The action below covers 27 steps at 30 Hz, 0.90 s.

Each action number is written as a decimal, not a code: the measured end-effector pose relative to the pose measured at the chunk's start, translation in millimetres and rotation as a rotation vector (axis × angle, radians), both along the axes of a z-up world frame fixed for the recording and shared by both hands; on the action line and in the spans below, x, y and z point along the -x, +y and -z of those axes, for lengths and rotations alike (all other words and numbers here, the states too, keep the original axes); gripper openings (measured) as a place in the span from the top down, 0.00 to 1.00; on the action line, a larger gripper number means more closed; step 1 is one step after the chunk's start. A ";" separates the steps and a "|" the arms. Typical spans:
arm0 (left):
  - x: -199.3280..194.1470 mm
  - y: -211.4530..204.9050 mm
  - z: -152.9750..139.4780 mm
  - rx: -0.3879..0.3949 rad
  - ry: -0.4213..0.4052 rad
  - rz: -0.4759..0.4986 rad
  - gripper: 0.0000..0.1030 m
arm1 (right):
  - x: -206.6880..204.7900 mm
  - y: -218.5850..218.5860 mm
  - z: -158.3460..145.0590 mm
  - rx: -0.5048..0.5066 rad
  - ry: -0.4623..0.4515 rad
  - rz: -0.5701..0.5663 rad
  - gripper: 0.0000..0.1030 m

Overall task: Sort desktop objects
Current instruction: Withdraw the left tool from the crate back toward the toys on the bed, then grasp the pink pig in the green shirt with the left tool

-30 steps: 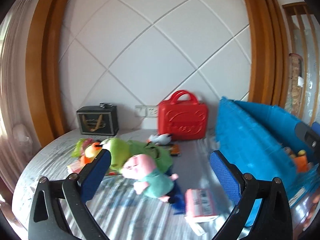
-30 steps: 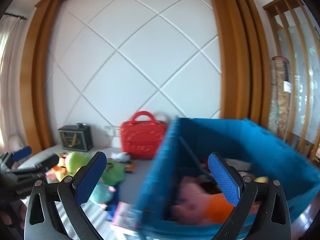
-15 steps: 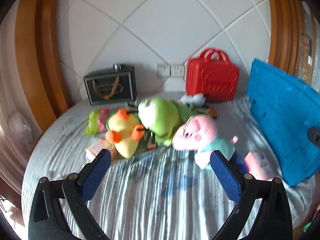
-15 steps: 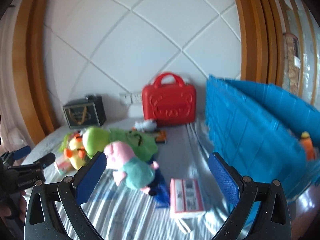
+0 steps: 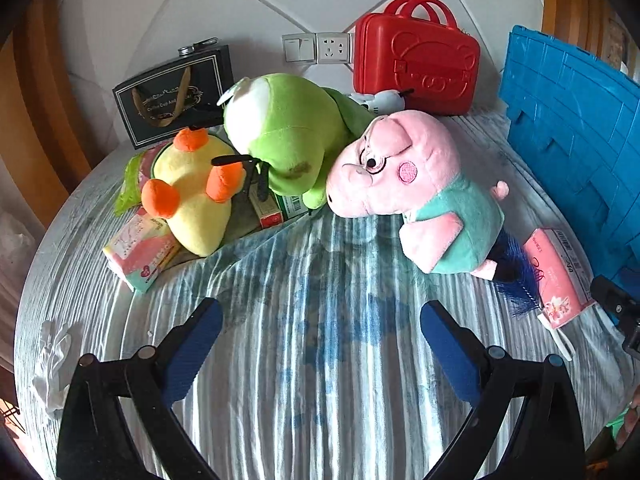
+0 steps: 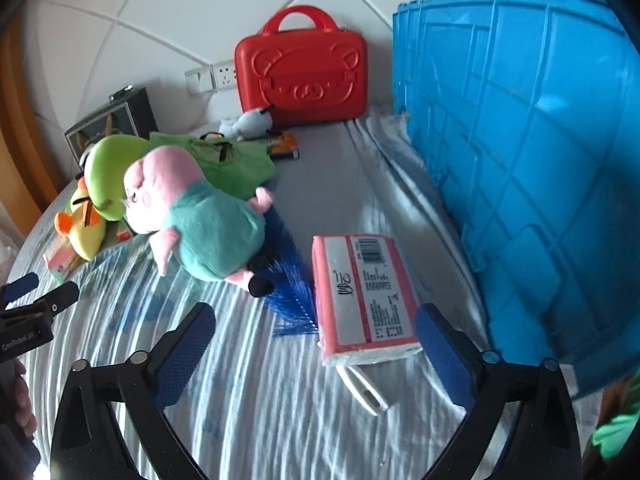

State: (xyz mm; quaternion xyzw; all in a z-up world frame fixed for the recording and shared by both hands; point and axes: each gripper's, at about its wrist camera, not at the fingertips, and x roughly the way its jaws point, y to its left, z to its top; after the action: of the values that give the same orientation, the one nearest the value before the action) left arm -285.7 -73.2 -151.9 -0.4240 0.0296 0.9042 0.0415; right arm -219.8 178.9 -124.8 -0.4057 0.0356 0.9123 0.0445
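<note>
On the bench: my sorting is not finished; toys and packets lie loose on the striped cloth (image 5: 320, 360).
Left gripper (image 5: 320, 344): my jaws stand wide and hold nothing, low in the frame, pointed at the pile so I can choose a toy; bare cloth lies between them.
Right gripper (image 6: 316, 344): jaws wide and empty too, low centre of the frame, with the pink tissue pack (image 6: 362, 298) just ahead, its near end between the pads.
Pink pig plush (image 5: 416, 188): centre right of the left view, on its side, snout touching the green frog plush (image 5: 288, 136), feet beside the tissue pack.
Yellow duck plush (image 5: 192, 192): centre left, propped on small cartons, leaning on the frog.
Blue bin (image 6: 520, 152): fills the right of the right view, close to the pack; I judge it the place where things go, so short carries suffice.
Red case (image 5: 416, 64): upper right, against the wall, out of the way.
Black gift bag (image 5: 172, 92): upper left, also by the wall.
Next, I judge: close on the pack, nearest the bin.
</note>
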 end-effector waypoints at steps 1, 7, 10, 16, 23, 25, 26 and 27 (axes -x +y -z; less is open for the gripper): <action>3.4 2.8 1.4 -0.002 -0.002 0.004 0.02 | 3.6 0.1 3.7 0.000 -0.009 -0.011 0.16; 31.3 23.4 -5.2 -0.034 0.003 0.022 0.02 | 32.3 0.5 5.9 0.010 -0.017 -0.058 0.22; 52.5 40.7 -8.0 -0.079 -0.011 0.035 0.02 | 45.3 3.2 0.6 -0.009 -0.013 -0.063 0.22; 91.4 79.4 -6.3 -0.130 -0.047 0.020 0.02 | 64.1 19.7 3.4 -0.029 -0.037 -0.062 0.21; 131.6 107.4 26.4 -0.107 -0.124 -0.062 0.02 | 74.9 45.7 20.6 0.004 -0.090 -0.037 0.11; 133.8 108.6 27.7 -0.099 -0.098 -0.071 0.02 | 75.5 47.3 28.7 0.007 -0.111 -0.040 0.05; 132.4 108.7 27.6 -0.090 -0.083 -0.072 0.07 | 75.4 47.7 33.5 0.010 -0.122 -0.040 0.03; 128.6 107.0 26.8 -0.078 -0.070 -0.075 0.18 | 75.1 48.1 37.4 0.014 -0.131 -0.035 0.03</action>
State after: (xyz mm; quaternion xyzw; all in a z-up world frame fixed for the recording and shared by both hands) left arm -414.3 33.8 -178.7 -0.4543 -0.0229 0.8902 0.0253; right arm -294.9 227.0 -162.1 -0.4656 0.0318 0.8840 0.0281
